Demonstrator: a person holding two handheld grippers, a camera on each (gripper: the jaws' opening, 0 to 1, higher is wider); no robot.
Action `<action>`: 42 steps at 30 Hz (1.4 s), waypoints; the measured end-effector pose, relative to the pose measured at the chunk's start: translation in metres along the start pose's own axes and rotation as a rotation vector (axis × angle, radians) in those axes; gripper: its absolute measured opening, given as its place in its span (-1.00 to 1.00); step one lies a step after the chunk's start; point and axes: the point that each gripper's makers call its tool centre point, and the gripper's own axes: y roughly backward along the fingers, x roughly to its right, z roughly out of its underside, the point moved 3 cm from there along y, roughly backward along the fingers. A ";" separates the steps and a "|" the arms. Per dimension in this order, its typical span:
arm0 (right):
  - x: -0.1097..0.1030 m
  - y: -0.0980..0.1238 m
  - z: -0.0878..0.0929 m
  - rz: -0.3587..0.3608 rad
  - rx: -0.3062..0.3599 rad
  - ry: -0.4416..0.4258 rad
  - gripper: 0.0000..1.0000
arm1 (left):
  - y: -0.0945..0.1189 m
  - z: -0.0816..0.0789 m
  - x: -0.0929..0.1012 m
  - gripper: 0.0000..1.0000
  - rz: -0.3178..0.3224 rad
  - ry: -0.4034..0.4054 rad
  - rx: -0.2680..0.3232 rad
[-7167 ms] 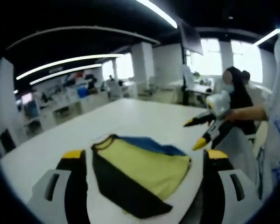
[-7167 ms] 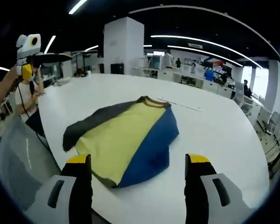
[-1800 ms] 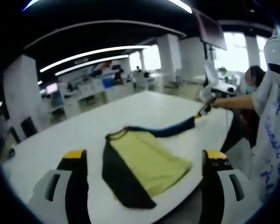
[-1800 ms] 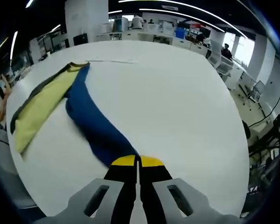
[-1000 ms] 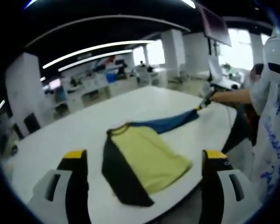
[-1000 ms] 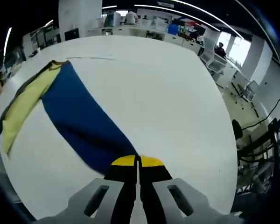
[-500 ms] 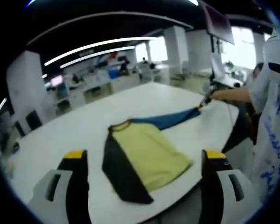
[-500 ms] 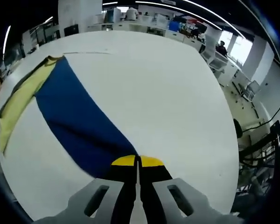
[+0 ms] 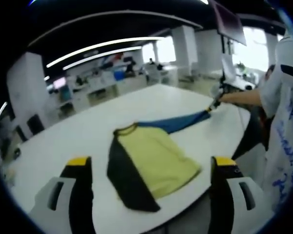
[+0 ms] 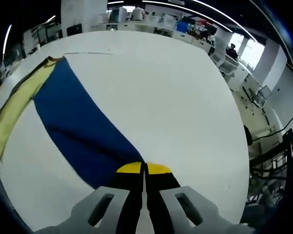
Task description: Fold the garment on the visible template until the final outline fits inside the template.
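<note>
We find the garment (image 9: 149, 158) lying on the white table (image 10: 176, 92), its blue sleeve (image 10: 83, 131) drawn out and clamped in the closed right gripper (image 10: 144, 169), while the left gripper (image 9: 149, 163) hovers wide open, holding nothing.

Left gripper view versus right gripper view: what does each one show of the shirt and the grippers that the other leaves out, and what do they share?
Left gripper view: the shirt's black sleeve, the left gripper with its jaws wide apart and holding nothing, and the right gripper seen from afar at the tip of the blue sleeve.

Right gripper view: the right gripper's jaws shut on the sleeve end, seen close up.

Both: the white table, the shirt's yellow body and the blue sleeve stretched out sideways.
</note>
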 end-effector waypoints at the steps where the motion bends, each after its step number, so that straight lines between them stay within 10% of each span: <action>1: -0.001 0.000 -0.001 0.001 0.001 0.000 -0.98 | 0.000 0.000 0.000 0.93 0.001 -0.001 -0.001; 42: -0.029 0.022 0.010 -0.032 0.042 0.108 -0.34 | 0.005 0.002 0.002 0.88 0.023 -0.007 0.012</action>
